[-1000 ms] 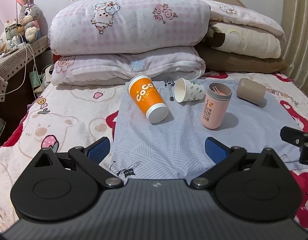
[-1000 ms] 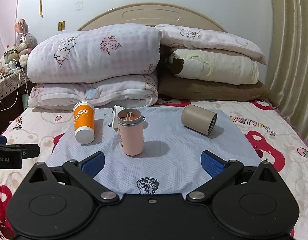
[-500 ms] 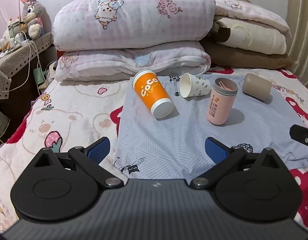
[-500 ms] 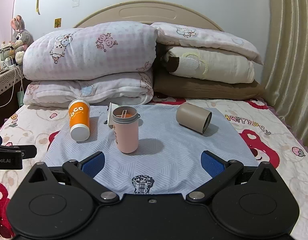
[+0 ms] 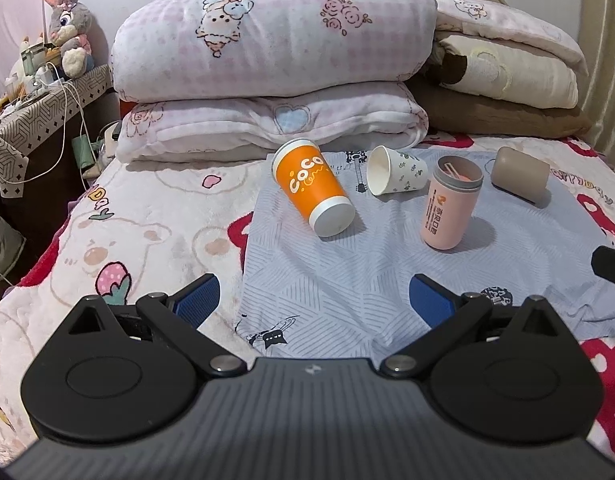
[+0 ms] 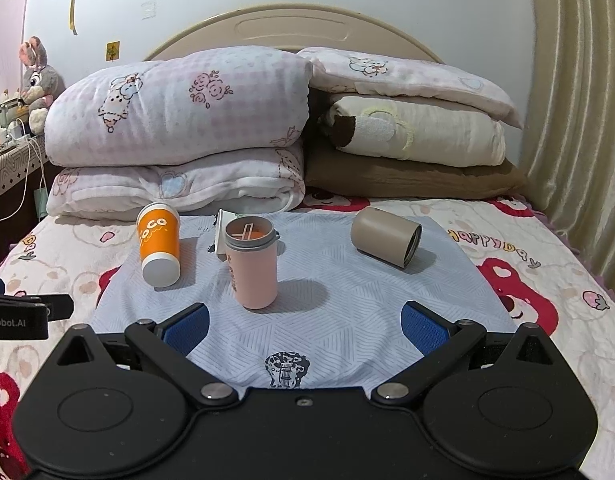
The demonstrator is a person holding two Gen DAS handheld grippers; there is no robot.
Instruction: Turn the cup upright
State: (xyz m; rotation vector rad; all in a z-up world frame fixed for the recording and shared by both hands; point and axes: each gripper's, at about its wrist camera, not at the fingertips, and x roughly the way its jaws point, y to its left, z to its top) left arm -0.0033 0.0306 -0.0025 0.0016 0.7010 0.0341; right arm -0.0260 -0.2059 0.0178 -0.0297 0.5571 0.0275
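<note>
An orange "CoCo" cup (image 5: 312, 190) lies on its side on a grey-blue cloth (image 5: 347, 272), base toward me; it also shows in the right wrist view (image 6: 158, 236). A white leaf-print paper cup (image 5: 395, 170) lies on its side behind it. A pink cup (image 5: 449, 204) stands upright, also in the right wrist view (image 6: 253, 262). A tan cup (image 6: 385, 237) lies on its side at the right. My left gripper (image 5: 313, 300) is open and empty, short of the cups. My right gripper (image 6: 303, 322) is open and empty in front of the pink cup.
Stacked quilts and pillows (image 6: 179, 132) rise right behind the cups against the headboard (image 6: 291, 28). A bedside table (image 5: 35, 108) with cables and a plush rabbit (image 5: 69, 46) stands at the left. Curtains (image 6: 579, 120) hang at the right.
Both grippers have drawn back a little and risen, so the cups sit slightly farther off and more of the headboard shows. The cups have not moved. Both jaws stay open.
</note>
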